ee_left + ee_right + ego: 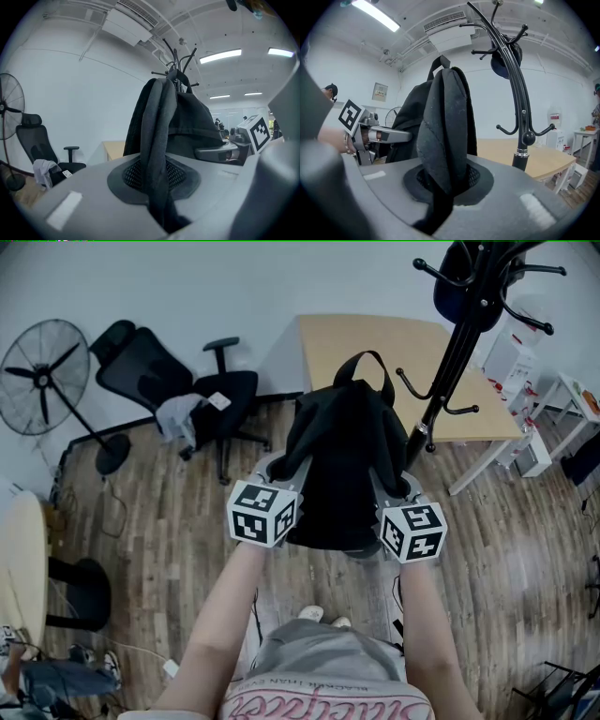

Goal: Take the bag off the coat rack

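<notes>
Black fabric fills both tools: left gripper (281, 474) is clamped on the bag's thin strap (157, 154), right gripper (398, 491) is pinched tight on the padded strap (443, 154), so the bag (342, 456) hangs between them out front. Coat rack (459, 343) stands just beyond the right gripper, wooden table (375, 338) further back

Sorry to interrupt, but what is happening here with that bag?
A person holds a black backpack up with two grippers. The left gripper is shut on one strap, the right gripper on the other. The backpack hangs clear of the coat rack, which stands on the person's right.
</notes>
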Demonstrator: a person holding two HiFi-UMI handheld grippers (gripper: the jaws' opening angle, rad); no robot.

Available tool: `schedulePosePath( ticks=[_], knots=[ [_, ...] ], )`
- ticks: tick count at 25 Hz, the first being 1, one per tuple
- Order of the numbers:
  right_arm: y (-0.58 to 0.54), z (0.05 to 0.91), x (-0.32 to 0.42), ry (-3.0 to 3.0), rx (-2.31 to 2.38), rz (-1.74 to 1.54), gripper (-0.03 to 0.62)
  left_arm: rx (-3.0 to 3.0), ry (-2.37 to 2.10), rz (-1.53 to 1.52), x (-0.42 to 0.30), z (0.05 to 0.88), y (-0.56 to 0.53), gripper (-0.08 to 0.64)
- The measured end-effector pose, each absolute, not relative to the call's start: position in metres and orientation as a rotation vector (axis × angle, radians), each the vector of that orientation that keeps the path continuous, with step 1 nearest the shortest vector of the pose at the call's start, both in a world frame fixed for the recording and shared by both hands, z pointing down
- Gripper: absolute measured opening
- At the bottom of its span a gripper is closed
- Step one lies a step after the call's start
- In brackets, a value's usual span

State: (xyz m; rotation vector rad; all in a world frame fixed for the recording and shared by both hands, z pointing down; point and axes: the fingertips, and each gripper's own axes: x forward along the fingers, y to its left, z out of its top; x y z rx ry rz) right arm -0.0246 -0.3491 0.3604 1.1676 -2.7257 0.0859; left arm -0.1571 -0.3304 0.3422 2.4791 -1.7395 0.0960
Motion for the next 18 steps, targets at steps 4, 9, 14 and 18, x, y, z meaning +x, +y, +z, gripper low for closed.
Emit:
schedulePosePath(
  ticks=[4, 9, 14, 18],
  knots=[
    [-0.347, 0.343, -0.025, -2.746, 1.182, 0.045, 0.038, 2.52, -1.777, 0.068, -0.156, 0.323, -0.326, 0.072],
    [-0.342, 0.313, -0.025, -2.785, 1.2, -0.039, 0.038, 2.588, -1.836, 0.028, -0.155, 0.291, -0.319, 0.072],
    [-0.338, 0.285, -0.026, -2.821, 1.217, -0.119, 0.038, 2.644, -1.874, -0.006, -0.157, 0.264, -0.317, 0.072],
    [-0.339, 0.271, -0.024, -2.837, 1.228, -0.152, 0.038, 2.658, -1.896, -0.032, -0.154, 0.249, -0.316, 0.072]
  ],
)
